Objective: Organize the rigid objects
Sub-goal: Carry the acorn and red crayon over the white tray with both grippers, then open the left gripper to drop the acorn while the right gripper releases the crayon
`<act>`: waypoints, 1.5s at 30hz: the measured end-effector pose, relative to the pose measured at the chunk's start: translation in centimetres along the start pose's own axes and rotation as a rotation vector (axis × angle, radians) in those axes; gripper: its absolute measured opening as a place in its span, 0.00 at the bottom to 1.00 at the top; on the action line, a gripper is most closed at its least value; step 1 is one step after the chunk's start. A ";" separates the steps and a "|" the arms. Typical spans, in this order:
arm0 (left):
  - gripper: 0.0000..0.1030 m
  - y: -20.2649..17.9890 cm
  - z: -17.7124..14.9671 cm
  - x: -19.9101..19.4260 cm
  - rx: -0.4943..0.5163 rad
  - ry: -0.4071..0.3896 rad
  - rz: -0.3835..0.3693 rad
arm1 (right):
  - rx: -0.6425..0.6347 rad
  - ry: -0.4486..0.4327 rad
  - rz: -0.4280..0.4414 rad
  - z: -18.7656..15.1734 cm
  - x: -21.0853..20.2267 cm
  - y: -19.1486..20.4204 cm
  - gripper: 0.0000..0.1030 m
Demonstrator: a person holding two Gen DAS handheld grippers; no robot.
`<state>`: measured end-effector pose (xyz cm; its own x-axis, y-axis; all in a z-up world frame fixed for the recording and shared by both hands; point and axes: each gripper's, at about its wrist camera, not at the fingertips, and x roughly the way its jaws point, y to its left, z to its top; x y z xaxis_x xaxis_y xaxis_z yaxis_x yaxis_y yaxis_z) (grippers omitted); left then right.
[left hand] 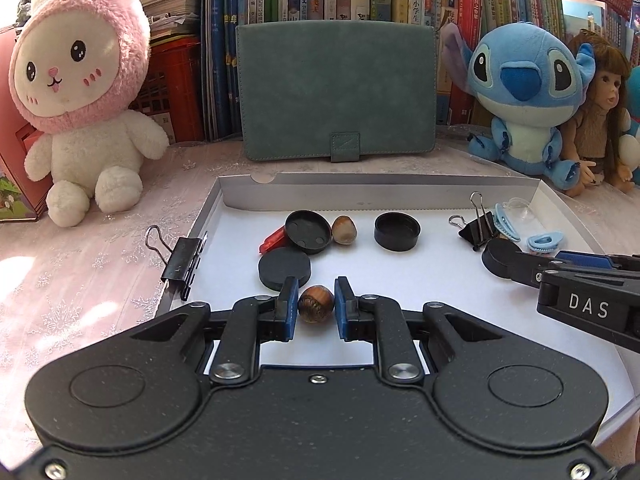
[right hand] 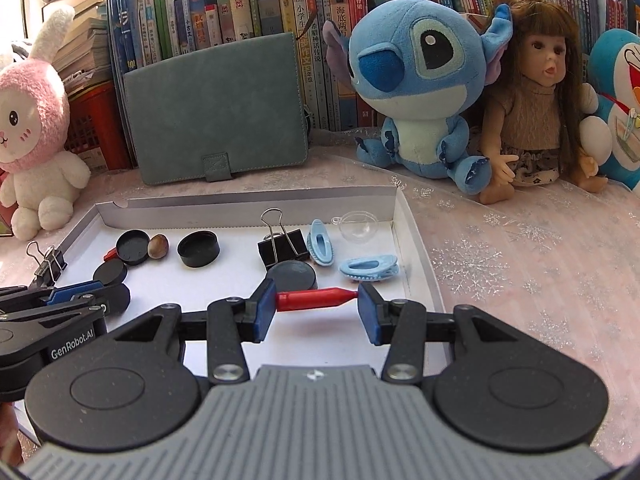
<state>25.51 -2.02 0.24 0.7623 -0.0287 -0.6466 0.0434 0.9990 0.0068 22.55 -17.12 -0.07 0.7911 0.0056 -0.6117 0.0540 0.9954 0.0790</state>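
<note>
Here, a shallow white tray is being shown on a pale patterned tabletop, with plush toys, a doll and a shelf of books standing behind it. In the left wrist view, a brown hazelnut is being bracketed by the left gripper: its blue pads are sitting close on either side of the nut, but whether they are pressing on it cannot be told. In the right wrist view, a red cone-tipped piece is being held end to end by the right gripper, its blunt end against the left pad and its narrow tip against the right pad, above the tray floor. Scattered in the tray are black round caps, a black disc, a second hazelnut, a black binder clip, two light blue hair clips and a clear plastic dome; another binder clip is being seen fixed on the tray's left wall. Trouble is judged likely in two places. The round, smooth nut could be squeezed out sideways and sent rolling if the pads are closed off centre. The red piece is being gripped along its length by a small tip, so it could be pivoted or popped free by any tilt, and the dark disc just behind it could be knocked.
</note>
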 end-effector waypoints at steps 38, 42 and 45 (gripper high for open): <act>0.62 0.6 -0.4 -0.3 -0.028 -0.001 0.015 | -0.044 -0.004 0.005 -0.6 -0.2 1.0 0.62; 0.68 0.5 -0.4 -0.4 -0.024 -0.007 0.017 | -0.046 -0.006 0.003 -0.7 -0.2 1.0 0.63; 0.72 0.5 -0.4 -0.6 -0.024 -0.013 0.010 | -0.034 -0.011 0.006 -0.8 -0.3 0.8 0.67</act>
<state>24.81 -1.45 0.37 0.7708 -0.0194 -0.6368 0.0206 0.9998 -0.0056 21.82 -16.26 -0.44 0.7981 0.0108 -0.6025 0.0286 0.9980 0.0558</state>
